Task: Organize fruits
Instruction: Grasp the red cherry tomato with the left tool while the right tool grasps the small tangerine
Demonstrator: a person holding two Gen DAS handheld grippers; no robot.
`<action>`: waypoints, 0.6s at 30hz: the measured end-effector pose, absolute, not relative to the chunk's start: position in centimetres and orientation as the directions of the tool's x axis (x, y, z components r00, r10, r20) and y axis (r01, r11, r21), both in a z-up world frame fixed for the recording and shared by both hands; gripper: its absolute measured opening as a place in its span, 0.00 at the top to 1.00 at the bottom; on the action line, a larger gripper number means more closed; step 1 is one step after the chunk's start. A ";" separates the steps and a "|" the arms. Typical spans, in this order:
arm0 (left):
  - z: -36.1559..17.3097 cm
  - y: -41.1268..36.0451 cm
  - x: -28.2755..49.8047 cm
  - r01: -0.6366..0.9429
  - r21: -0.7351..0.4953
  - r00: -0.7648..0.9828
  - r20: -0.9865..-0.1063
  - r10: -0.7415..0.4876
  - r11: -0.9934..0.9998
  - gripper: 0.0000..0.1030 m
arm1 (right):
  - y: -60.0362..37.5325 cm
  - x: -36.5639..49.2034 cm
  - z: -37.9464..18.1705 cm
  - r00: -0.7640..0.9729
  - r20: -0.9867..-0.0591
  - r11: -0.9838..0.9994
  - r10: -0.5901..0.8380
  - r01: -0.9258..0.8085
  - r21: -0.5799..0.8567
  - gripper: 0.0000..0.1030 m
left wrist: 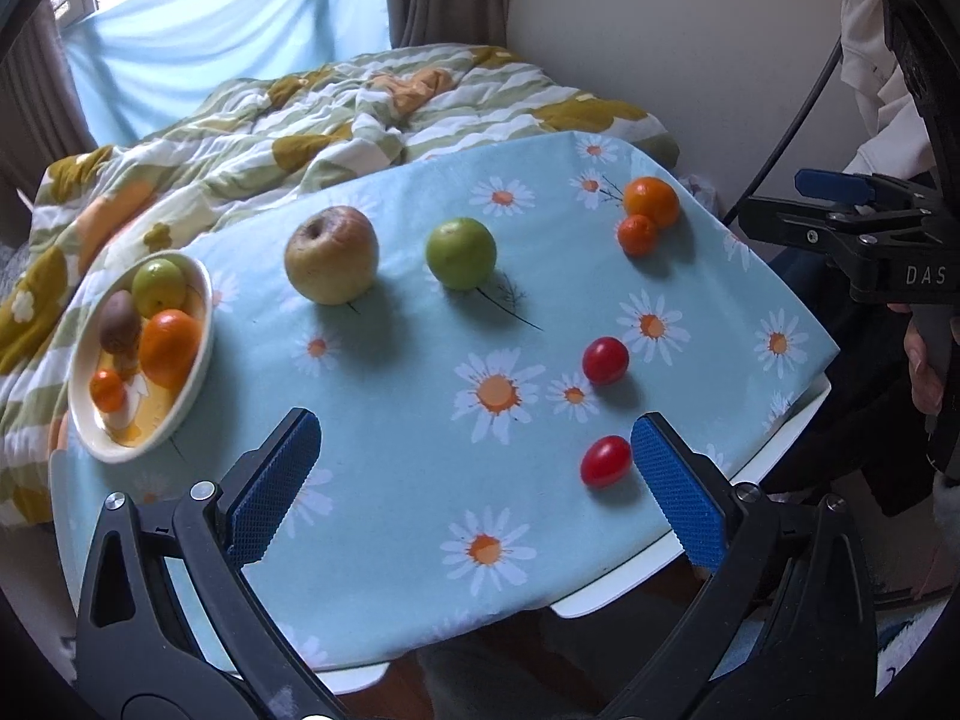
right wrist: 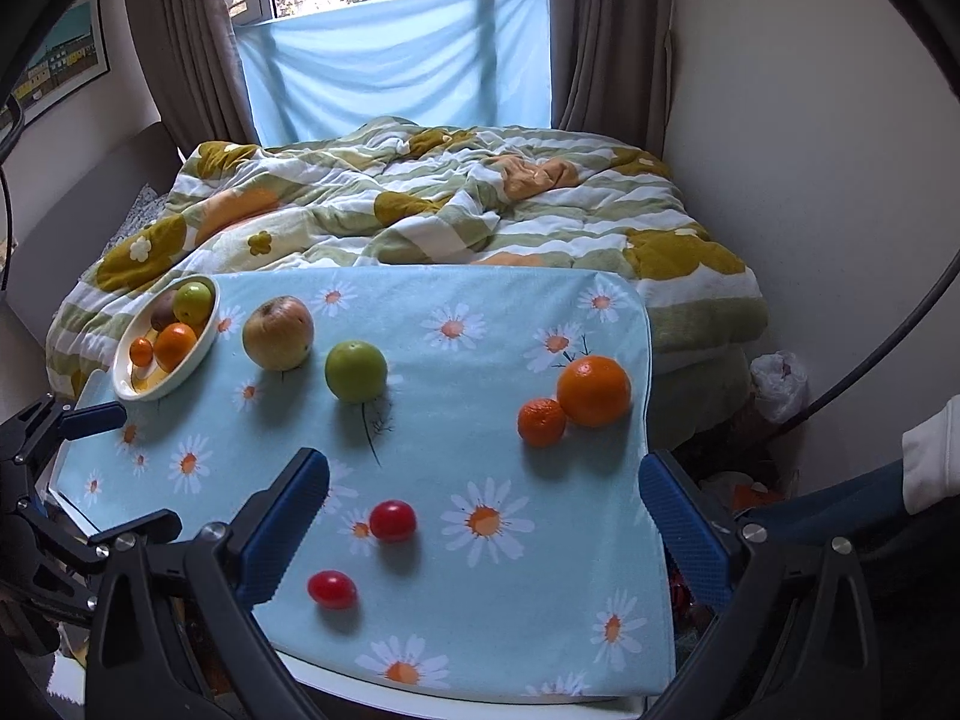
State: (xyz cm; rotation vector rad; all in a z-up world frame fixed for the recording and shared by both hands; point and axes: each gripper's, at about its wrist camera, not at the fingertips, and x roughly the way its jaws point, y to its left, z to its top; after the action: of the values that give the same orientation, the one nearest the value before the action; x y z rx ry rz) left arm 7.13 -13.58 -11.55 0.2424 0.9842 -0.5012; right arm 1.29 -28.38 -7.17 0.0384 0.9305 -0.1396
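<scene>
Hovering above the near edge of the surface (right wrist: pixel 480 432), both the left tongs (left wrist: pixel 474 486) and the right tongs (right wrist: pixel 486 516) are spread wide and carry nothing. Six fruits lie loose on the daisy cloth; the bowl (left wrist: pixel 192 384) at far left holds four. The nearest tomato (left wrist: pixel 606 461) sits just beside the left tongs' right pad. It looks soft and apt to roll, so straddle it squarely, squeeze gently, lift straight up, then carry it to the bowl
</scene>
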 end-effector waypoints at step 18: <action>-19.3 -19.1 5.3 0.465 -0.041 0.356 -0.906 -0.229 0.884 0.23 | -33.5 5.7 -15.7 0.502 -0.865 0.999 0.006 0.036 0.028 0.03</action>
State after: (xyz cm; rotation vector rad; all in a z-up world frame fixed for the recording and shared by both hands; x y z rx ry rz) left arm 5.34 -19.12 -19.33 0.2394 1.1217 -0.4537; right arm 5.73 -33.46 -15.69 0.0441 1.0447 -0.0176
